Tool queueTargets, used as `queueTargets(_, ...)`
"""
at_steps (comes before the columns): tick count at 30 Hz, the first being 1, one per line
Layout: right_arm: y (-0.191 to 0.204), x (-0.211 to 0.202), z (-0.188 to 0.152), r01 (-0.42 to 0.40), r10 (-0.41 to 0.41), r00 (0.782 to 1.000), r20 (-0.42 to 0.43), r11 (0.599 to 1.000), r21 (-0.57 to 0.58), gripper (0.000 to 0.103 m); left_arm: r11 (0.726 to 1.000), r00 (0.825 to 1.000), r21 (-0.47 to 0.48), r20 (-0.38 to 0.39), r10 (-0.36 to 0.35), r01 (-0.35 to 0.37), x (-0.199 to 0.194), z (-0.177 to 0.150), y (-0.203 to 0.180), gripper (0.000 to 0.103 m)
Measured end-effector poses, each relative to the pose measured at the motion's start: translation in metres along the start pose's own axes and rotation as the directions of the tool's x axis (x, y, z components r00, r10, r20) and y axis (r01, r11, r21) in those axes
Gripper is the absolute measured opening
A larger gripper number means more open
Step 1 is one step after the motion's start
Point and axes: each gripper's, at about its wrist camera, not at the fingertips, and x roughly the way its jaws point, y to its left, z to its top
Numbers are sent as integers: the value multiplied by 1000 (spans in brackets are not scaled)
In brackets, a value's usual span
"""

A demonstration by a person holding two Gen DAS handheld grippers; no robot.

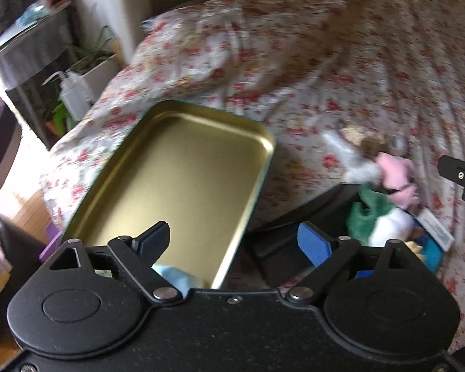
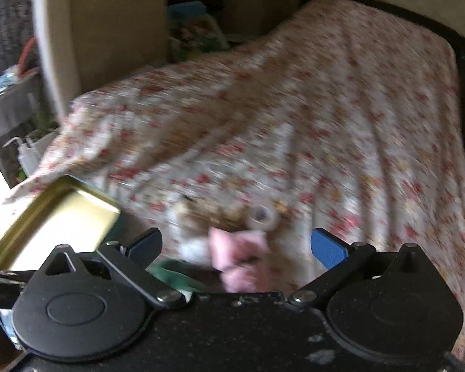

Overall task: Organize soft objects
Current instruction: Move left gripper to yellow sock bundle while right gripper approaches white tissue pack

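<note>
Floral bedspread under gold tin lid; left gripper, right gripper both spread, empty

A floral bedspread covers the bed, with a matching pillow near its head, while beside the bed stand a white squeeze bottle, a potted plant and a metal stand.

We note a bed under a floral sheet; left of it a round metal stand, potted plants, sunlit wooden floor.
</note>
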Motion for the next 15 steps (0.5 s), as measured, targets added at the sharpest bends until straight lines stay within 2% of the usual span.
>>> queueTargets(4, -35, 3, -11, 14, -10, 998, -54, 997, 77, 103, 997, 997, 40, -4, -71, 71, -2, -6, -22, 92)
queueTargets(8, -56, 10, -17, 38, -22, 994, -111, 988, 150, 102, 985, 988, 88, -16, -151, 151, -3, -20, -44, 92)
queueTargets(12, -70, 13, -19, 52, -24, 991, -134, 976, 213, 102, 963, 980, 181, -47, -194, 199, -4, -33, -69, 91)
queueTargets(15, -74, 23, -20, 82, -40, 981, -190, 973, 217, 102, 943, 972, 234, -67, -226, 236, -3, -40, -85, 91)
